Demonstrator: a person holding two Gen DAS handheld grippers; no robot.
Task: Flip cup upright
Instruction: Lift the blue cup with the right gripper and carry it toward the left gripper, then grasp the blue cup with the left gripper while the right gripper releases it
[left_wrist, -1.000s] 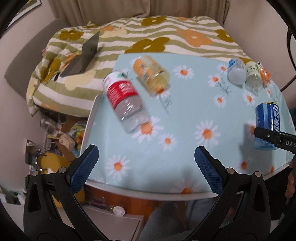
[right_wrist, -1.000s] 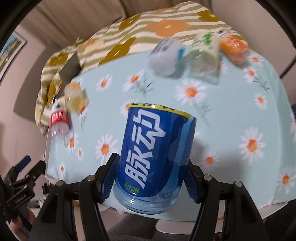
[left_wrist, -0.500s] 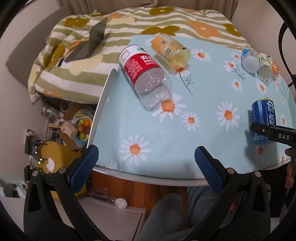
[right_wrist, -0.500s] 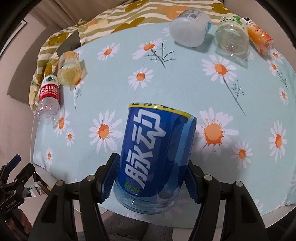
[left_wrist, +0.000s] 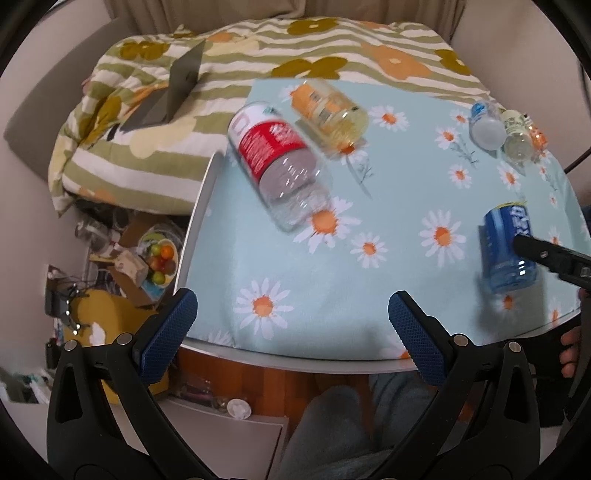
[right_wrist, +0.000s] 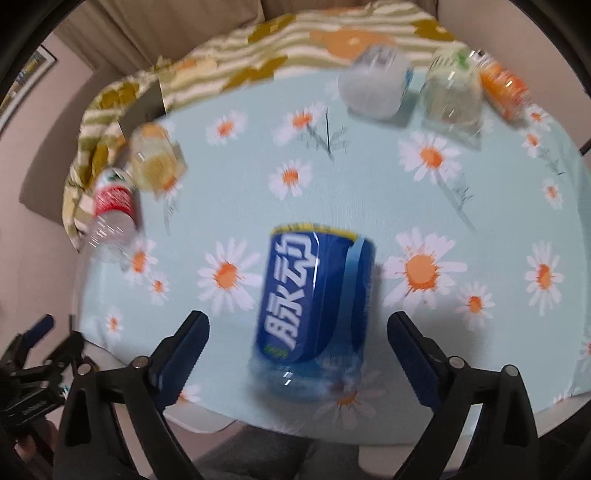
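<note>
cup (right_wrist: 314, 299) | on table (right_wrist: 369, 184) near front edge, between right gripper (right_wrist: 298, 345) fingers, spread wide, not touching | left gripper (left_wrist: 291, 325) wide, empty | tip: back straight off, avoid nudging cup

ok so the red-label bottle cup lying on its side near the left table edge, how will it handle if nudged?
The red-label cup lies on its side and is cylindrical, so it would probably roll. It sits near the table's edge, so a roll that way might drop it. The clear thin plastic looks empty, so it is likely light and may flex under the tongs.
</note>
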